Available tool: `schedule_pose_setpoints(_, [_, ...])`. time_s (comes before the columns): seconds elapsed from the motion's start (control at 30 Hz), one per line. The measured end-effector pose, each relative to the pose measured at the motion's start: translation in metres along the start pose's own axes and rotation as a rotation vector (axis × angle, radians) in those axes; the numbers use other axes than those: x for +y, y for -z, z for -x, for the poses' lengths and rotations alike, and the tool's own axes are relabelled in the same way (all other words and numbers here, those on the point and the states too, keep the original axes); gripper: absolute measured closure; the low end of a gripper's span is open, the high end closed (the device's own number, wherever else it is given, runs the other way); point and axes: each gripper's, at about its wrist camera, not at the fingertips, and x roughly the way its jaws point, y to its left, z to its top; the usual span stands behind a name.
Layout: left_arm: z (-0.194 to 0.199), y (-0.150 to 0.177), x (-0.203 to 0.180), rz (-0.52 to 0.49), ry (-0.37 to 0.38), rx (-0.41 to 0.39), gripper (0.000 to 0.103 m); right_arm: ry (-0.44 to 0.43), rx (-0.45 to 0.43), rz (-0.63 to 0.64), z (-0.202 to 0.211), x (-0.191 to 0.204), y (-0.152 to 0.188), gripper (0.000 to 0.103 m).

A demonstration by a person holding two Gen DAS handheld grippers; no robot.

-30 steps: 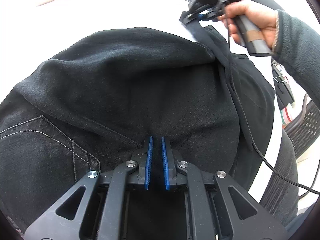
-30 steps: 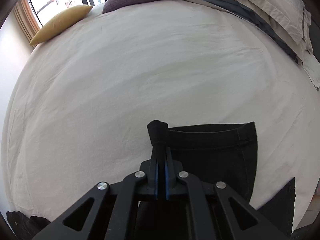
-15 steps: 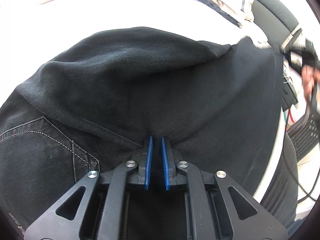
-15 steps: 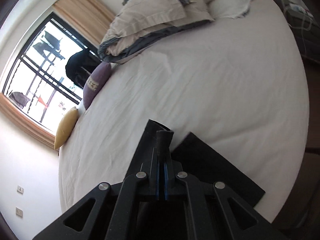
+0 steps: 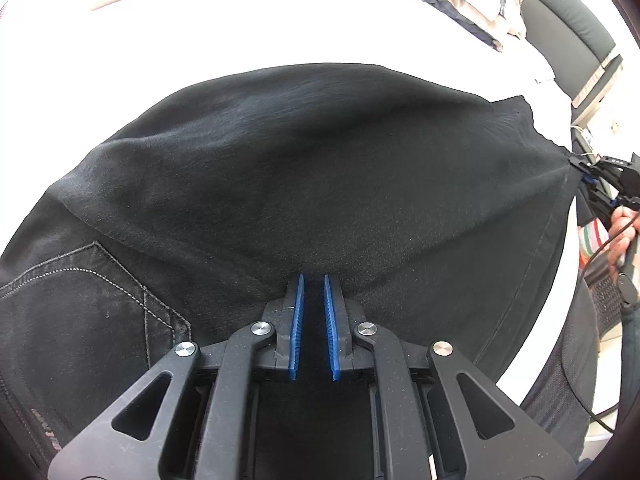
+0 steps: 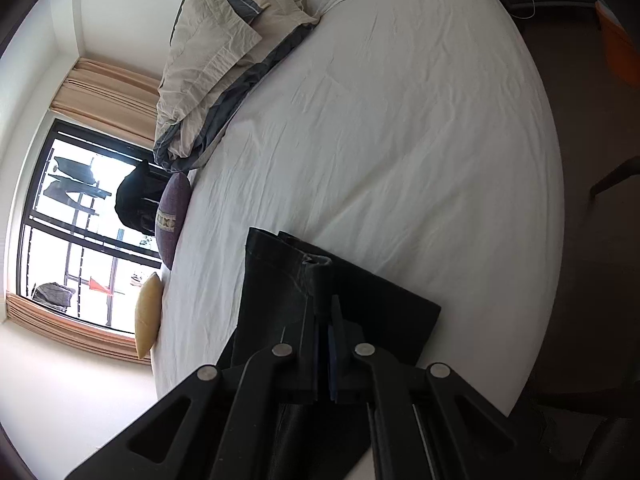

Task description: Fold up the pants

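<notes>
Black denim pants (image 5: 304, 176) lie on a white bed (image 5: 280, 20) and fill the left wrist view, with a stitched back pocket (image 5: 84, 300) at lower left. My left gripper (image 5: 314, 280) is shut on a fold of the pants, its blue pads close together with cloth between them. My right gripper (image 6: 323, 300) is shut on the hem end of a pant leg (image 6: 280, 276) and holds it raised and pulled out over the bed edge. It also shows at the far right of the left wrist view (image 5: 580, 164), with the cloth stretched taut to it.
A rumpled beige and grey duvet (image 6: 224, 52) lies at the head of the bed. A purple cushion (image 6: 172, 216) and a yellow cushion (image 6: 148, 316) sit by the window. Dark floor (image 6: 580, 240) lies beyond the bed edge. A cable (image 5: 608, 240) trails from the right hand.
My right gripper has swung the pant leg end from the far side out to the right, tilting as it went, and the cloth is now stretched flat. My left gripper has stayed put.
</notes>
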Motion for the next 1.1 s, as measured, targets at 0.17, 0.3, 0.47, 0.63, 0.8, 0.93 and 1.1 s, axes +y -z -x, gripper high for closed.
schedule_pose_setpoints(0.17, [-0.005, -0.004, -0.008, -0.024, 0.011, 0.005, 0.093, 0.029, 0.014, -0.077, 0.0, -0.024, -0.001, 0.099])
schedule_pose_setpoints(0.3, [-0.007, -0.005, -0.007, -0.027, 0.019, 0.009, 0.093, 0.055, 0.043, -0.097, -0.012, -0.043, 0.003, 0.1])
schedule_pose_setpoints(0.47, [-0.008, -0.005, -0.005, -0.027, 0.023, 0.005, 0.093, 0.061, 0.039, -0.069, -0.009, -0.041, 0.001, 0.1])
schedule_pose_setpoints(0.63, [-0.004, 0.005, -0.002, -0.031, 0.028, -0.009, 0.093, 0.079, 0.053, -0.075, 0.0, -0.045, -0.004, 0.1])
schedule_pose_setpoints(0.8, [-0.001, 0.009, 0.004, -0.016, 0.036, -0.024, 0.093, 0.223, -0.098, 0.026, 0.05, -0.024, -0.021, 0.089])
schedule_pose_setpoints(0.93, [0.001, 0.013, 0.002, -0.008, 0.042, -0.043, 0.093, 0.068, -0.036, 0.216, 0.049, 0.036, -0.013, 0.089])
schedule_pose_setpoints(1.1, [0.007, 0.021, -0.003, -0.016, 0.069, -0.056, 0.093, -0.062, 0.218, 0.358, -0.016, 0.084, 0.039, 0.089])
